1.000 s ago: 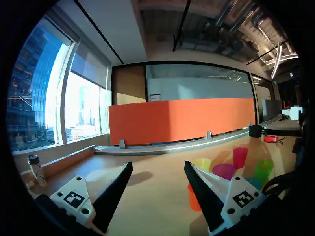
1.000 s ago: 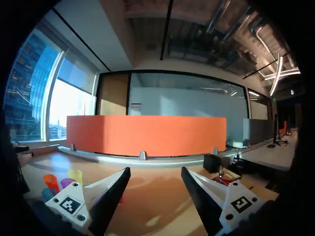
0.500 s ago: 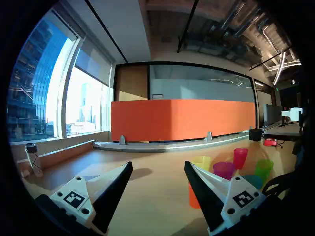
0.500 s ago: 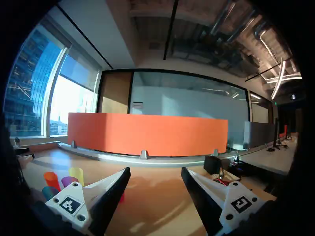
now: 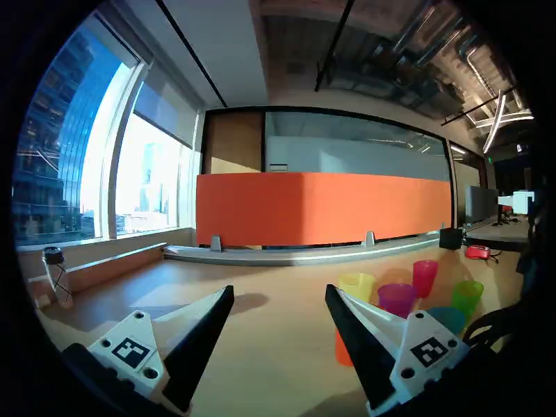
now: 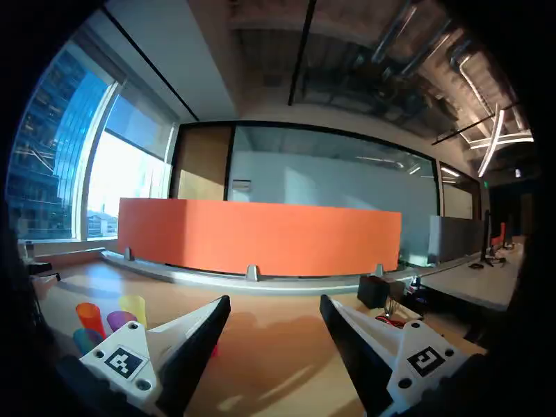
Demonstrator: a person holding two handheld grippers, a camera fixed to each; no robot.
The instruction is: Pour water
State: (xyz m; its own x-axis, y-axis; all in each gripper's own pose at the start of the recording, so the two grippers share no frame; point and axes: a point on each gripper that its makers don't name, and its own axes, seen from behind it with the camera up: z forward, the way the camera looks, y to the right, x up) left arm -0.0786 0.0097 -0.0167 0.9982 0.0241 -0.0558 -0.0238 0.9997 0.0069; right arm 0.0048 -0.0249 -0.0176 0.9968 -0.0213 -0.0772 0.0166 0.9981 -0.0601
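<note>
Several coloured plastic cups stand on the wooden table: a yellow cup (image 5: pixel 356 285), a purple cup (image 5: pixel 397 298), a pink cup (image 5: pixel 424 276), a green cup (image 5: pixel 466 297), a teal cup (image 5: pixel 446 319) and an orange cup (image 5: pixel 341 349) partly hidden behind my right-hand finger. My left gripper (image 5: pixel 279 306) is open, empty, just left of the cups. In the right gripper view the cups sit at the far left: an orange cup (image 6: pixel 90 318), a yellow cup (image 6: pixel 133 308), a purple cup (image 6: pixel 118 322). My right gripper (image 6: pixel 275 309) is open with nothing between its fingers.
An orange partition (image 5: pixel 323 208) runs along the table's back edge. A small bottle (image 5: pixel 54 267) stands on the window ledge at the left. A black box (image 6: pixel 375 290) with red cables lies at the right, and more desks (image 6: pixel 479 274) stand beyond.
Both views have tilted and shifted slightly; the left gripper view swung a little right, so the bottle on the ledge sits farther left. Both grippers stay open.
</note>
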